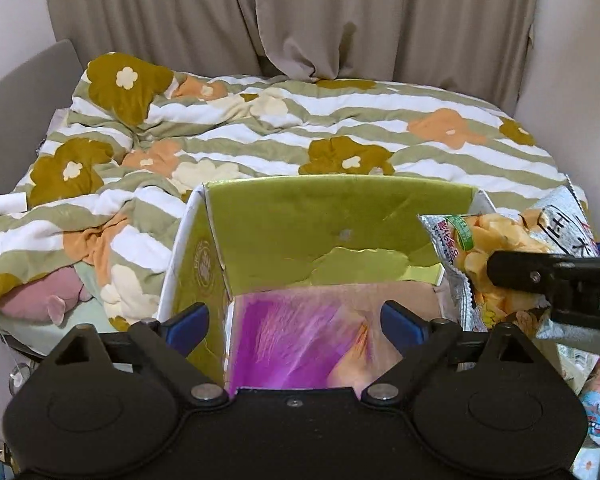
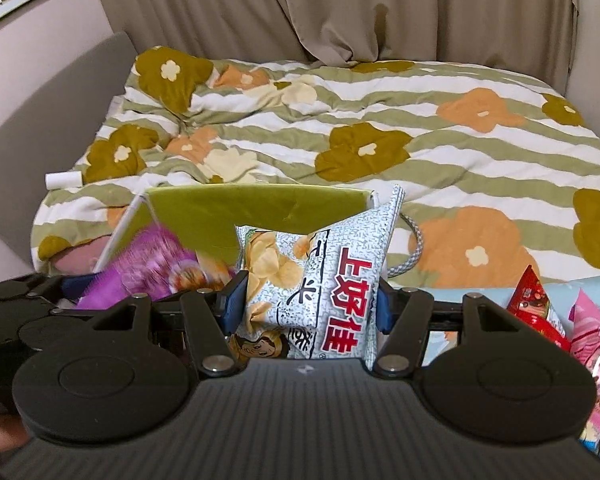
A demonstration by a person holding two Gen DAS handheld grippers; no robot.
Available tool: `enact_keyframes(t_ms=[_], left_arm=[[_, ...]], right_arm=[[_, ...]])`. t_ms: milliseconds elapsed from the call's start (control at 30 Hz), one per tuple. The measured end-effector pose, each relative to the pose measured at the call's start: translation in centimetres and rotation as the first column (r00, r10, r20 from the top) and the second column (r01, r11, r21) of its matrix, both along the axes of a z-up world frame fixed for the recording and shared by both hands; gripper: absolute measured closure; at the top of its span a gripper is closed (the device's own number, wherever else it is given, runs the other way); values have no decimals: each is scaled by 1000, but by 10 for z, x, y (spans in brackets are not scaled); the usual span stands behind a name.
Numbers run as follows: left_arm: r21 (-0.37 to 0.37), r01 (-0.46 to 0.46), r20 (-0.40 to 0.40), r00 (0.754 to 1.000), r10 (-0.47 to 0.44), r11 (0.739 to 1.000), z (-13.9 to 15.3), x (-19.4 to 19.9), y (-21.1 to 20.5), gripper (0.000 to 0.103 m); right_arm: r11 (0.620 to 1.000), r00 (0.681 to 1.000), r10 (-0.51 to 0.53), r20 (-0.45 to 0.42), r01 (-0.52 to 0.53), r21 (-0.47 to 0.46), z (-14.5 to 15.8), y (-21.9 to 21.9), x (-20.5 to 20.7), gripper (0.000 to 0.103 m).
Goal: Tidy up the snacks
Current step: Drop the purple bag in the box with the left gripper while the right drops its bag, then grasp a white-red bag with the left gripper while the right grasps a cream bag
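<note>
A green cardboard box [image 1: 332,224] stands open on the bed, its far flap upright. My left gripper [image 1: 296,322] hangs open over it. A blurred purple snack bag [image 1: 292,340] lies below and between its blue pads, which stand apart from it. The right wrist view shows the same purple snack bag [image 2: 152,268] tilted at the left side of the box [image 2: 260,208]. My right gripper [image 2: 308,306] is shut on a silver chip bag [image 2: 320,280] with red lettering, held over the box's right end. From the left wrist view, that chip bag [image 1: 500,240] sits in the right gripper's black fingers [image 1: 540,276].
A floral striped duvet [image 2: 420,140] covers the bed. More snack packets lie at the right: a red one [image 2: 528,300] and a pink one [image 2: 592,332]. A grey cord [image 2: 416,248] curls beside the box. A white roll [image 1: 6,203] and a pink plush [image 1: 40,300] lie at the left.
</note>
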State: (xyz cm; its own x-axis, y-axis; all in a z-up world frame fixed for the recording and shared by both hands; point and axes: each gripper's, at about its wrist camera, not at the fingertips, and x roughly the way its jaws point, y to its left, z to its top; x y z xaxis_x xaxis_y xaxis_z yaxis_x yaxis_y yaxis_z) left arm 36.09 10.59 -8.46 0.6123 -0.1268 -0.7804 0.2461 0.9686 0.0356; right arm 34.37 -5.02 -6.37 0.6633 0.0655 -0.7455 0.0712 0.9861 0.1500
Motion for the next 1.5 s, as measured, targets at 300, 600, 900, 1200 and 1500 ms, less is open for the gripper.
enact_keyframes(t_ms=[300,600,900,1200,1500], left_arm=[[55,-52,-16,998,53,997,5,-22,12,4],[33,-123,-31,992,124,992,7,-31,26,4],[25,-151,-23,988,152,988,12,-37,33,4],[0,-130,35,991,130,992,36,-51,35,4],[-44,-82,100,991,86,996,67,-76,36,4]], right_arm=[[998,998,52,-27,-51,34,-7,-6,15,26],[991,992,124,-15,-123,46,-5,8,37,28],[989,989,143,-27,-142,44,-12,15,42,3],[991,990,130,47,-131,15,10,16,21,0],[990,988,119,102,-111,-82,50,15,-29,0]])
